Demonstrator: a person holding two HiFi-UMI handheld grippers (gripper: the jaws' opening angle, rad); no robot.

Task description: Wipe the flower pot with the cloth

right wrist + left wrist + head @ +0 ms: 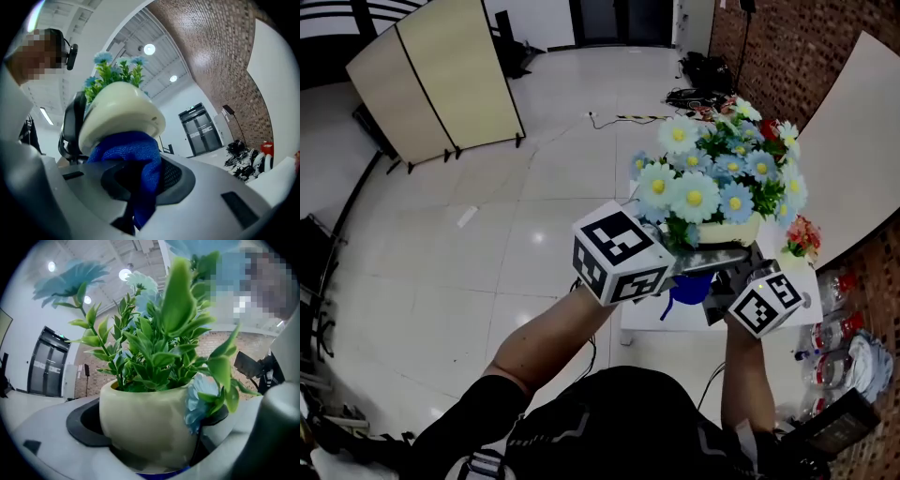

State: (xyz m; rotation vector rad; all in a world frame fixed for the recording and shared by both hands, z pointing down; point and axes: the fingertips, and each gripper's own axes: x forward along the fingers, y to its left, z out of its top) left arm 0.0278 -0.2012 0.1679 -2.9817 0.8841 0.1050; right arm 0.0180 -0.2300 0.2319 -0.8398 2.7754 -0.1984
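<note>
A cream flower pot [729, 232] filled with blue and white artificial flowers [712, 178] is lifted above the table. My left gripper [698, 259] is shut on the pot; in the left gripper view the pot [145, 425] fills the space between the jaws, with green leaves above it. Just under the pot, my right gripper [724, 292] is shut on a blue cloth [688, 290]. Seen from the right gripper view, the cloth [133, 157] is bunched against the underside of the pot [119, 112], with one end hanging down between the jaws.
A white table [645, 325] stands below the grippers, with a small pot of red flowers [803, 238] at its far right. Plastic bottles [837, 330] lie on the floor to the right by the brick wall. A folding screen [441, 75] stands far left.
</note>
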